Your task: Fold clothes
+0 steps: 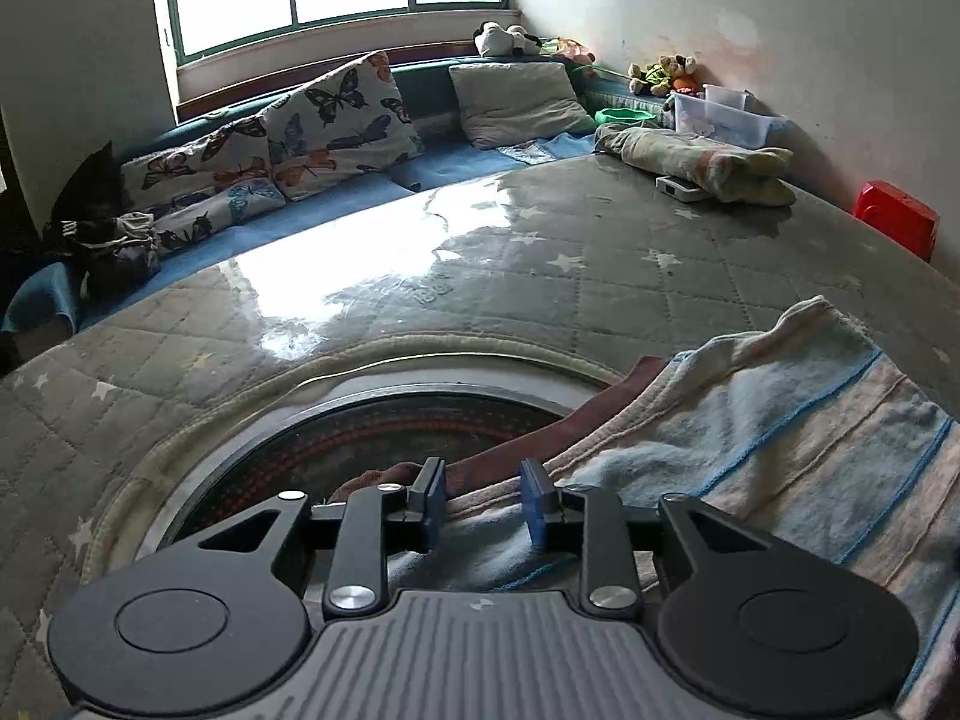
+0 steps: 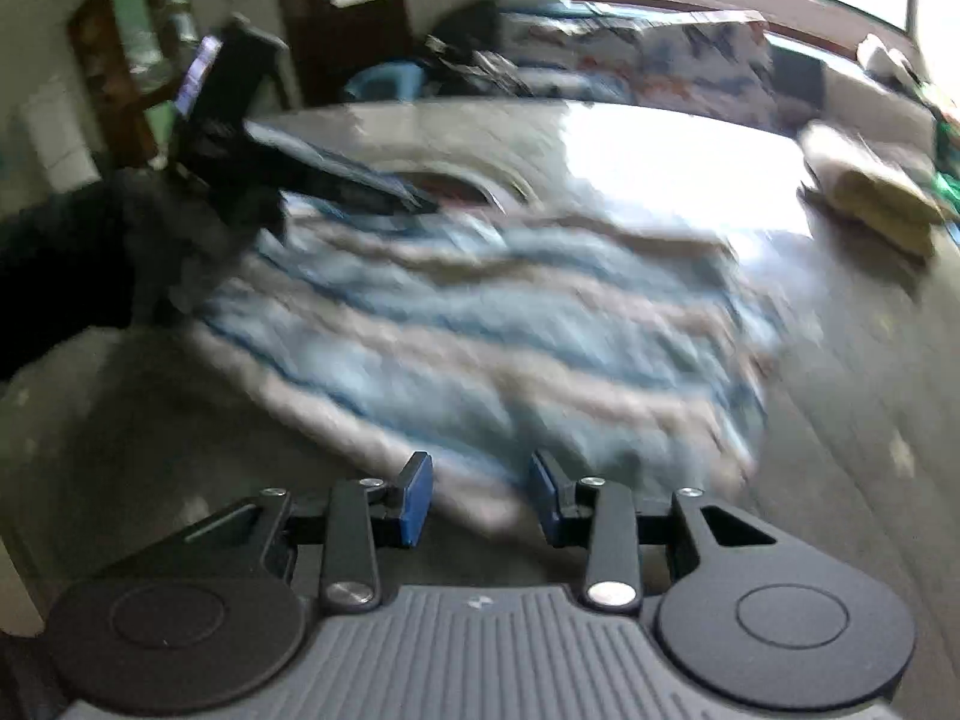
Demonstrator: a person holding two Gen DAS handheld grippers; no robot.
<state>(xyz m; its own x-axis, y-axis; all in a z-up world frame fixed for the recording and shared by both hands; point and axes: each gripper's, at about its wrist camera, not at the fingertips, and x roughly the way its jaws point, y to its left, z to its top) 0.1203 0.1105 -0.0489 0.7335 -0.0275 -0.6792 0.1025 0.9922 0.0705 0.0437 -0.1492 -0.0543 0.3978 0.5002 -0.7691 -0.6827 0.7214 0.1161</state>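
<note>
Quilted grey mattress (image 1: 600, 276) with star print carries butterfly cushions (image 1: 270, 144) along its far edge. Fuzzy blue-striped towel (image 1: 780, 438) lies at its near edge, between the parted fingers of the left gripper (image 1: 483, 501); right gripper (image 2: 480, 495) gapes, empty, just before the towel.

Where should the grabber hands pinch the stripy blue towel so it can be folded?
Probably at the edges, not the bunched middle. The left gripper is open right at the stripy towel edge, low beside the round basin, so it can close there. The right gripper, also open, could come in low over the mattress to the thin near edge. That view is blurry.
</note>
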